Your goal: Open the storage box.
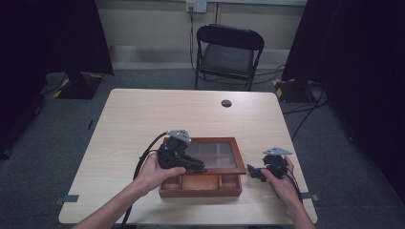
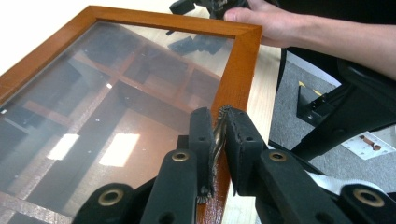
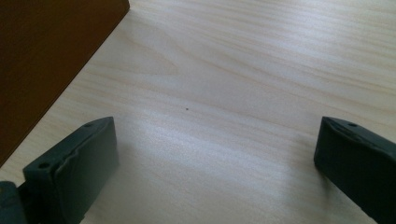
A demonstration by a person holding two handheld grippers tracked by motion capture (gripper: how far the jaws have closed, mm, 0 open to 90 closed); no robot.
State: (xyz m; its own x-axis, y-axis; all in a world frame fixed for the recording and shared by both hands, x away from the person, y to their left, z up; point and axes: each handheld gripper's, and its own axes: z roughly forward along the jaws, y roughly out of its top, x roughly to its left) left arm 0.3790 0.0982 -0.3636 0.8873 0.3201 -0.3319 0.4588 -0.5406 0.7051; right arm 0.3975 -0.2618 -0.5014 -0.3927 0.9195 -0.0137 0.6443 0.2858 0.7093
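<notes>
A brown wooden box point(image 1: 200, 187) with several compartments sits near the table's front edge. Its glass-paned lid point(image 1: 217, 155) is tilted up off the front, baring the front row of compartments. My left gripper point(image 1: 198, 167) is shut on a small metal clasp point(image 2: 218, 135) at the lid's front frame point(image 2: 238, 70). Dividers show through the glass point(image 2: 116, 93). My right gripper point(image 1: 253, 172) rests open just right of the box, low over the table. In the right gripper view its jaws point(image 3: 215, 140) stand wide apart over bare wood, with the box's side point(image 3: 46, 56) at upper left.
The light wooden table point(image 1: 143, 119) has a round cable hole point(image 1: 226, 103) at the back. A black chair point(image 1: 228, 52) stands behind it. The other hand with its gripper point(image 2: 201, 4) shows beyond the lid in the left gripper view.
</notes>
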